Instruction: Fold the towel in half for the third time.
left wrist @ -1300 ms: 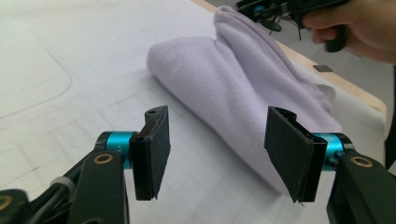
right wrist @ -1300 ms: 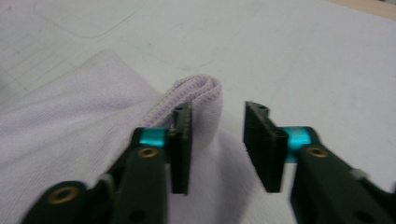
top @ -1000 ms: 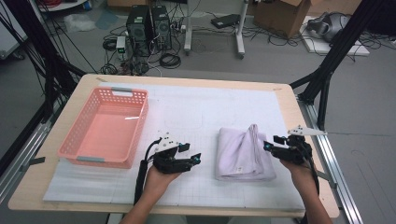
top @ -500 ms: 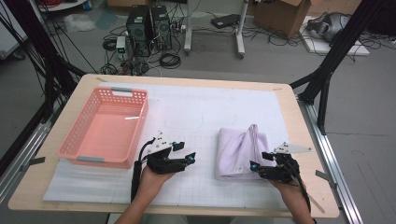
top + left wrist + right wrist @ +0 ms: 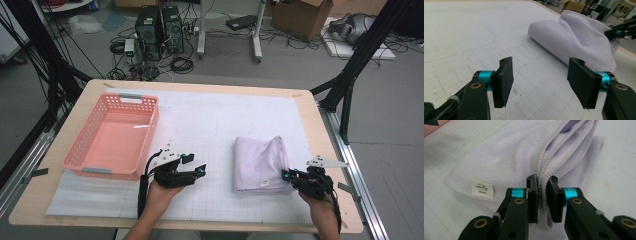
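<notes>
Right gripper [image 5: 542, 195]: jaws have just been closing and now pinch the stitched hem of the lilac towel [image 5: 506, 157] at its near right corner. Left gripper [image 5: 546, 82]: jaws spread, nothing between them, resting on the table [image 5: 210, 115] well left of the towel. Towel: folded, lying right of centre. Pink basket [image 5: 112, 137]: far left, empty. Status: grasp made on 1 edge; lifting, folding or moving the towel judged not yet done.

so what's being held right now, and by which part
The right gripper pinches the towel by its stitched edge, having just closed on it. The left gripper holds nothing.
</notes>
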### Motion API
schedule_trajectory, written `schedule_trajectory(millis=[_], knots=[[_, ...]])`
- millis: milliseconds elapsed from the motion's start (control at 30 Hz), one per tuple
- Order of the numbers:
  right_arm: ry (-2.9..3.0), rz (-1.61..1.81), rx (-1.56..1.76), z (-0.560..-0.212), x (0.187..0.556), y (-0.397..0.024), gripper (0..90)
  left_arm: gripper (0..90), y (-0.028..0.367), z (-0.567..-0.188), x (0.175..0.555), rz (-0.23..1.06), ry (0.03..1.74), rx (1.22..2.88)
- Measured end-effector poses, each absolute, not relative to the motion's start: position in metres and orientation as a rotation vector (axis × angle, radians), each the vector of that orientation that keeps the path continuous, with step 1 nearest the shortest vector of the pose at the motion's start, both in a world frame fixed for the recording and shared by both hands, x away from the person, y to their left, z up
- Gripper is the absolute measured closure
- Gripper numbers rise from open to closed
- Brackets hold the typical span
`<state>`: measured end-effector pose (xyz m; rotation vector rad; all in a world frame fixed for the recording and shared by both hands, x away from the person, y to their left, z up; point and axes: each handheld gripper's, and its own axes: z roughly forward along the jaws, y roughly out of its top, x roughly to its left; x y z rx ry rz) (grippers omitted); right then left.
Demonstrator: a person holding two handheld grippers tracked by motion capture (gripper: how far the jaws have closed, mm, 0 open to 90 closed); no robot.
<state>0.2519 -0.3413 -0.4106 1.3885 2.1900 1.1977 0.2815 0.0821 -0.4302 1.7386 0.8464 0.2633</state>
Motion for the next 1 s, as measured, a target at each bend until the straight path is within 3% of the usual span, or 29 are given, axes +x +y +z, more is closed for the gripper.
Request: schedule_trajectory(millis=[67, 233, 567, 767, 933, 1000], knots=[[2.179, 1.151, 1.394, -0.41, 0.247, -0.346, 76.3, 38.0, 0.082, -0.431, 0.281, 0.261, 0.849, 1.74], [2.138, 1.053, 1.423, -0.411, 0.239, -0.356, 56.4, 38.0, 0.083, -0.432, 0.282, 0.261, 0.853, 1.737], [2.136, 1.134, 1.219, -0.399, 0.252, -0.333, 69.8, 38.0, 0.081, -0.434, 0.281, 0.254, 0.855, 1.749], [2.21, 1.033, 1.24, -0.425, 0.272, -0.328, 70.6, 38.0, 0.08, -0.434, 0.281, 0.259, 0.853, 1.748], [2.192, 1.022, 1.352, -0.431, 0.261, -0.345, 70.7, 38.0, 0.082, -0.434, 0.281, 0.261, 0.857, 1.744], [2.198, 0.985, 1.353, -0.427, 0.258, -0.345, 66.1, 38.0, 0.084, -0.433, 0.28, 0.267, 0.857, 1.739]])
